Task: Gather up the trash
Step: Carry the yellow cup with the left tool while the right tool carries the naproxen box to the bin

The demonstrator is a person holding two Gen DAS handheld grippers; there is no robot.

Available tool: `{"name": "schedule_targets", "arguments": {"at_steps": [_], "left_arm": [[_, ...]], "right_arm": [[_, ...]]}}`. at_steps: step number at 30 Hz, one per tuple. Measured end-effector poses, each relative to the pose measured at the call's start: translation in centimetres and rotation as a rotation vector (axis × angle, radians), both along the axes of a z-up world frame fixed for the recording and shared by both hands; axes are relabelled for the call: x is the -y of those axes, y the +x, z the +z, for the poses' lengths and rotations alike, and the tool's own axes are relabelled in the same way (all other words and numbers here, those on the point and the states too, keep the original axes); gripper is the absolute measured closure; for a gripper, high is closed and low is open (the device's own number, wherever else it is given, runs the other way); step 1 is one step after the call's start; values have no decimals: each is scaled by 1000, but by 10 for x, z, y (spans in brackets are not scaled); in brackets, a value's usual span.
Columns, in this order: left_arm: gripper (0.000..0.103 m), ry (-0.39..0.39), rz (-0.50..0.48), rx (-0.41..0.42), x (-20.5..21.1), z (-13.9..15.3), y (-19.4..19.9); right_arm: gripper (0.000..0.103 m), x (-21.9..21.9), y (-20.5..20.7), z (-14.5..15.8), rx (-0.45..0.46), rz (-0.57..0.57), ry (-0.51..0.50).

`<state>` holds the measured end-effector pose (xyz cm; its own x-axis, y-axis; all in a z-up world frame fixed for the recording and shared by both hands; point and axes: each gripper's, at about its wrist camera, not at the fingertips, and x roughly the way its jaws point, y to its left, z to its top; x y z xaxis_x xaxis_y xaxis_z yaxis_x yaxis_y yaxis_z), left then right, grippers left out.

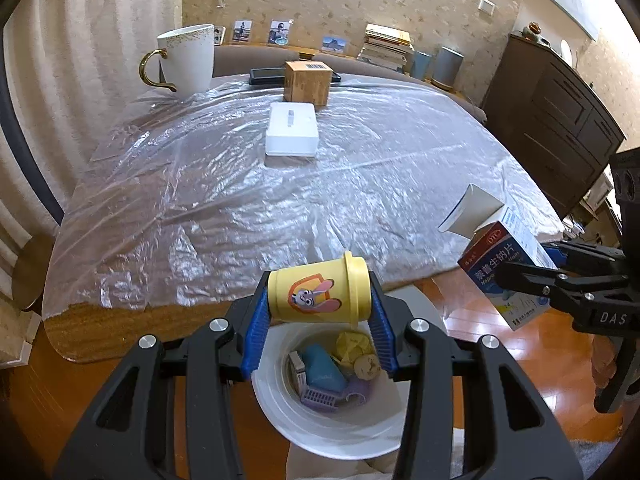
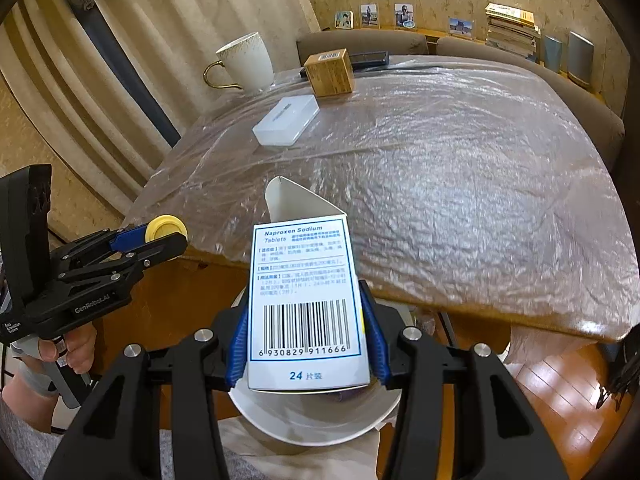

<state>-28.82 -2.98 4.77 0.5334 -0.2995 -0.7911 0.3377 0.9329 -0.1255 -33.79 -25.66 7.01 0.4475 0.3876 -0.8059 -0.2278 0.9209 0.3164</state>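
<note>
My left gripper [image 1: 318,320] is shut on a yellow cup with a rabbit picture [image 1: 316,294], held on its side above a white trash bin [image 1: 304,428] that holds several scraps. My right gripper [image 2: 306,344] is shut on a white and blue medicine box [image 2: 306,300] with its top flap open, held over the same bin [image 2: 312,420]. In the left wrist view the right gripper [image 1: 520,276] and the box [image 1: 500,256] are at the right. In the right wrist view the left gripper [image 2: 160,240] and the cup's yellow lid [image 2: 166,229] are at the left.
A table under clear plastic sheet [image 1: 280,184] stands just beyond the bin. On it are a white mug [image 1: 186,60], a white flat box [image 1: 292,130], a wooden box [image 1: 308,82] and a black remote [image 1: 268,75]. A dark cabinet [image 1: 560,120] stands at the right.
</note>
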Motion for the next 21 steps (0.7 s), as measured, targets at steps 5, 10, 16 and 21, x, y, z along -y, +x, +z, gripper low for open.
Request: {"name": "schedule_targets", "arguments": {"at_steps": [5, 10, 16, 21], "left_arm": [[57, 8, -16, -16, 1, -4, -10], [57, 4, -17, -34, 2, -9, -17], [57, 7, -17, -52, 3, -18, -25], [57, 24, -34, -64, 6, -23, -31]], "right_arm": [[56, 1, -7, -5, -18, 8, -3], [56, 3, -16, -11, -38, 10, 12], [56, -2, -24, -21, -56, 43, 0], [56, -7, -29, -29, -73, 65, -6]]}}
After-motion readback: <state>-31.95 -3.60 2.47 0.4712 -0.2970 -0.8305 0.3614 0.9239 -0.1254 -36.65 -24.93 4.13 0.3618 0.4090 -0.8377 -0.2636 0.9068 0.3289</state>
